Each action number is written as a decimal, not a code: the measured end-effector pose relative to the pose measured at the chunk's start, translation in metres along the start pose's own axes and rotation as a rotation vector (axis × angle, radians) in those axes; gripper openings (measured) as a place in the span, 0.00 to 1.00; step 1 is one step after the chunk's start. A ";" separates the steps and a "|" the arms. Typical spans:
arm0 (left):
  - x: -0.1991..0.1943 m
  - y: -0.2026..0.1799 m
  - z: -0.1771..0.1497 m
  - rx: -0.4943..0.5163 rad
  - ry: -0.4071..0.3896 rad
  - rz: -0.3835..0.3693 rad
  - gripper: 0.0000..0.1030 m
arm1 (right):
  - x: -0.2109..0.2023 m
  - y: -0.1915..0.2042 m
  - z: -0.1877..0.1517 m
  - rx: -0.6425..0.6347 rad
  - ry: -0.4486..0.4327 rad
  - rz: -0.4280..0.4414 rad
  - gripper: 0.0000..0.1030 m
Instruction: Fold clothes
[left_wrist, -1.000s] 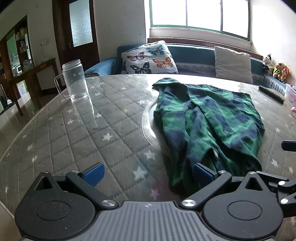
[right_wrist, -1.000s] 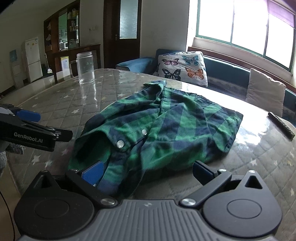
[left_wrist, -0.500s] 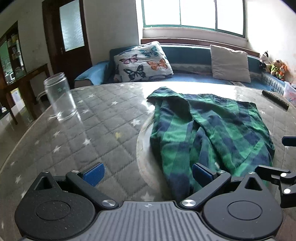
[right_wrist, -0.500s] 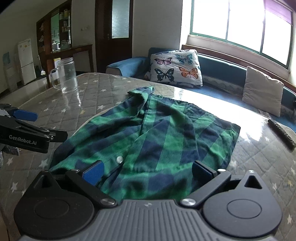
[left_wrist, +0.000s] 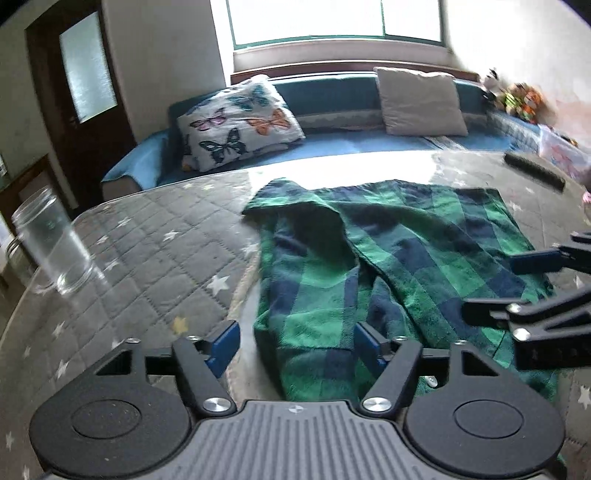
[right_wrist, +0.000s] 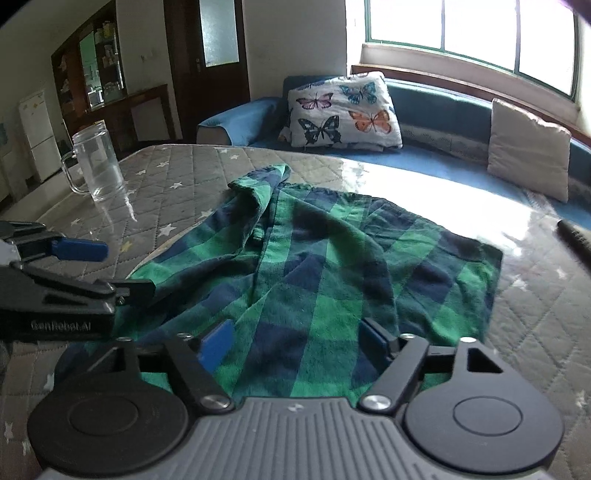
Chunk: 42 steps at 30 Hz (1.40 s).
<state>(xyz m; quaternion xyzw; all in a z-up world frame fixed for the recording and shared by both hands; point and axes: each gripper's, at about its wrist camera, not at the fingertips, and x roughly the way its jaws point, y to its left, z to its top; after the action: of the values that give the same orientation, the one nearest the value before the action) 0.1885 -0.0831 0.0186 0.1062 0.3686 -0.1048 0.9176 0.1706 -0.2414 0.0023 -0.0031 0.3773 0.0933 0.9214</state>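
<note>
Between the left gripper (left_wrist: 295, 341) fingers, jaws spread wide w/ blue pads, lies the near hem of the green/navy plaid shirt (left_wrist: 388, 266), but nothing is pinched. Right gripper (right_wrist: 297, 338) is likewise wide open, low over the shirt's near edge, fabric showing btwn its pads, no grip on it. Left unit's side, seen from right wrist cam at left, carries white lettering "GenRobot.AI", a bit blurred. Shirt is spread rumpled on the table (right_wrist: 184, 184), collar end toward the far side, cloth bunched in ridges down the middle. Table top is grey quilted w/ white stars under a glossy clear cover. Glass mug (right_wrist: 96, 162) w/ handle stands upright far left, well apart from shirt; faint markings on it, unreadable. Dark remote-like bar (left_wrist: 533, 170) lies at far right edge. Beyond table: blue sofa w/ butterfly pillow (right_wrist: 343, 110) and plain beige cushion (right_wrist: 528, 147), window behind
</note>
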 end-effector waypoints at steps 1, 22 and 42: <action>0.004 -0.001 0.001 0.010 0.005 -0.006 0.57 | 0.004 -0.001 0.001 0.009 0.009 0.010 0.64; -0.007 0.061 -0.028 -0.180 -0.020 0.016 0.06 | 0.030 -0.010 0.025 -0.021 0.037 0.026 0.25; 0.007 0.075 -0.038 -0.202 0.026 0.001 0.06 | 0.177 0.017 0.114 -0.157 0.057 0.033 0.63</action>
<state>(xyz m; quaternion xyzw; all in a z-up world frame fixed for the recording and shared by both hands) 0.1887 -0.0014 -0.0043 0.0147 0.3891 -0.0653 0.9188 0.3702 -0.1856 -0.0384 -0.0718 0.3949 0.1375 0.9055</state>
